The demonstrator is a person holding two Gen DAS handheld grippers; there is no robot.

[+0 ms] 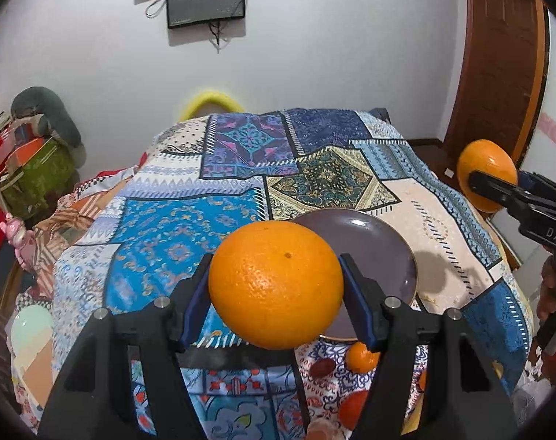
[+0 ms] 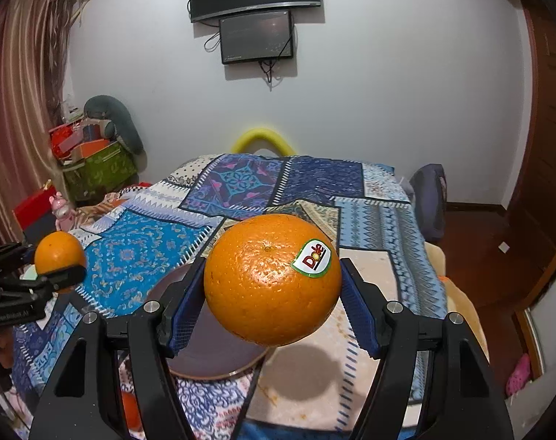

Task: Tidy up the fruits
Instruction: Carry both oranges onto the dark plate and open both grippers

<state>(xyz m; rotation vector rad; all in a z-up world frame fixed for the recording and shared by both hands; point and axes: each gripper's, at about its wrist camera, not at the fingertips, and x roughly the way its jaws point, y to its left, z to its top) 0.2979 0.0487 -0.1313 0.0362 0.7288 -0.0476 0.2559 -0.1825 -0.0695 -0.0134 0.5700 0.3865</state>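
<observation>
Orange fruit fills both grippers. The left gripper is closed on a plain orange, its blue pads pressing the two sides at the widest part, probably so the round fruit cannot roll out. The right gripper is closed the same way on a second orange, the one with a sticker. Both fruits are held in the air above the patterned cloth, near the dark plate, which has nothing on it. This suggests the plate is the place for them. Smaller fruits lie on the cloth just beside the plate's near rim, not yet sorted.
</observation>
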